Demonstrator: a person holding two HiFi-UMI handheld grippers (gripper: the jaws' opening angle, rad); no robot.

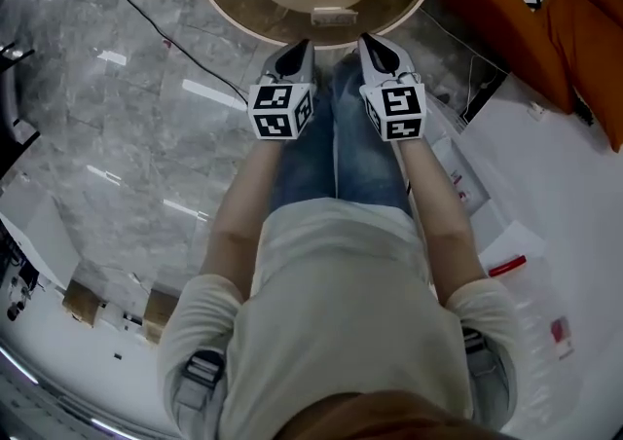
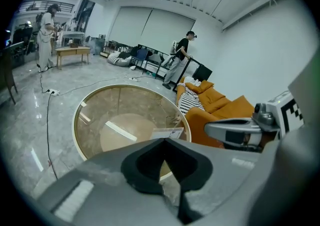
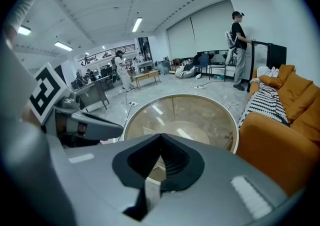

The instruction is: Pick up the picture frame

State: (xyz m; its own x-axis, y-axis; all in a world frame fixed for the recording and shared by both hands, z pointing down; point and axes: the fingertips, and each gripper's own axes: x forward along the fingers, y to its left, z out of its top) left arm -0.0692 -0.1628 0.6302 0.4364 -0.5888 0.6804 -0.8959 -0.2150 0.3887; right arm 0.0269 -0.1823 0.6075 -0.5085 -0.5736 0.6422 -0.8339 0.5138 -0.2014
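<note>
The picture frame (image 1: 334, 16) is a small pale rectangle lying on the round glass table (image 1: 219, 0), close to its near rim. In the left gripper view the picture frame (image 2: 167, 133) shows just beyond the jaw tips. My left gripper (image 1: 297, 47) and right gripper (image 1: 375, 44) hang side by side above the person's jeans, short of the table's rim, with the frame ahead between them. Both are shut with nothing in them. The left gripper (image 2: 165, 140) and right gripper (image 3: 160, 135) each show their jaws pressed together. In the right gripper view the frame cannot be made out.
An orange sofa (image 1: 516, 29) with a striped cushion (image 3: 265, 102) stands right of the table. A black cable (image 1: 146, 15) runs over the marble floor at the left. A white surface (image 1: 555, 195) with small items lies at the right. People stand far back in the room.
</note>
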